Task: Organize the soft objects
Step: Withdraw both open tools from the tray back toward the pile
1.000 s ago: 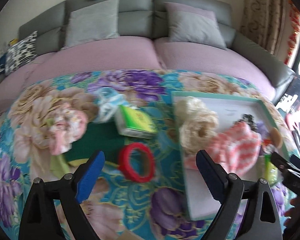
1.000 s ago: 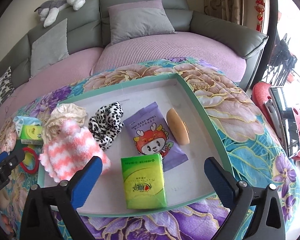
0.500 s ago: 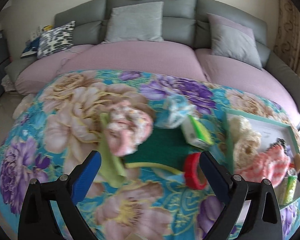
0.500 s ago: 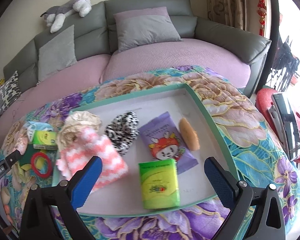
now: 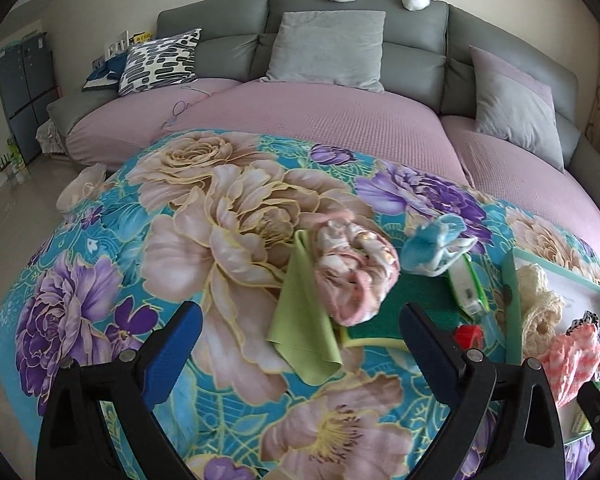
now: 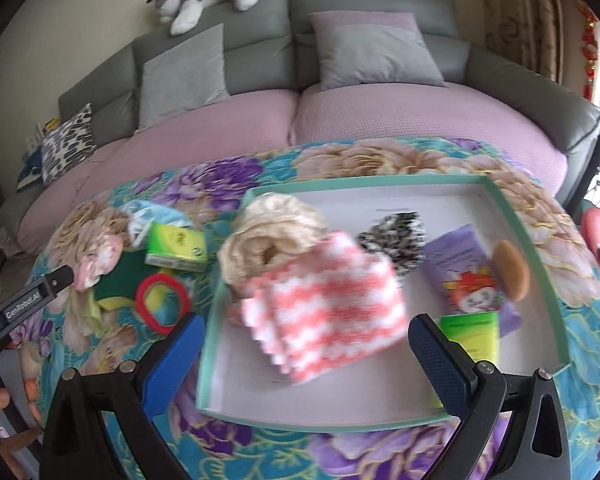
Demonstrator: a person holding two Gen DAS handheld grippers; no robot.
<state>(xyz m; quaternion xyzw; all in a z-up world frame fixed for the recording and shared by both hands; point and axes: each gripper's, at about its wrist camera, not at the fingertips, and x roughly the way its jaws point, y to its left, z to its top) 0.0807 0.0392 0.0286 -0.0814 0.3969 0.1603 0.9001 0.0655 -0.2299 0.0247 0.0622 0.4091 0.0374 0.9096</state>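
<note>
My left gripper (image 5: 300, 328) is open and empty, hovering just before a pink rolled cloth (image 5: 354, 272) that lies on a light green cloth (image 5: 304, 320) and a dark green pad (image 5: 412, 300). A blue-white cloth (image 5: 440, 246) lies behind. My right gripper (image 6: 304, 344) is open and empty over the near edge of the teal-rimmed tray (image 6: 380, 182). The tray holds a pink-white striped cloth (image 6: 324, 304), a cream lace cloth (image 6: 272, 228) and a black-white spotted cloth (image 6: 396, 240).
A green tissue pack (image 6: 176, 246) and a red ring (image 6: 162, 298) lie left of the tray. The tray also holds a purple wipes pack (image 6: 464, 276), a tan sponge (image 6: 510, 270) and a green tissue pack (image 6: 472, 334). A sofa (image 5: 340, 120) stands behind the floral-covered table (image 5: 220, 220).
My left gripper has swung left, from the red ring to the pink rolled cloth. My right gripper has shifted left toward the tray's left half. Both stay open.
</note>
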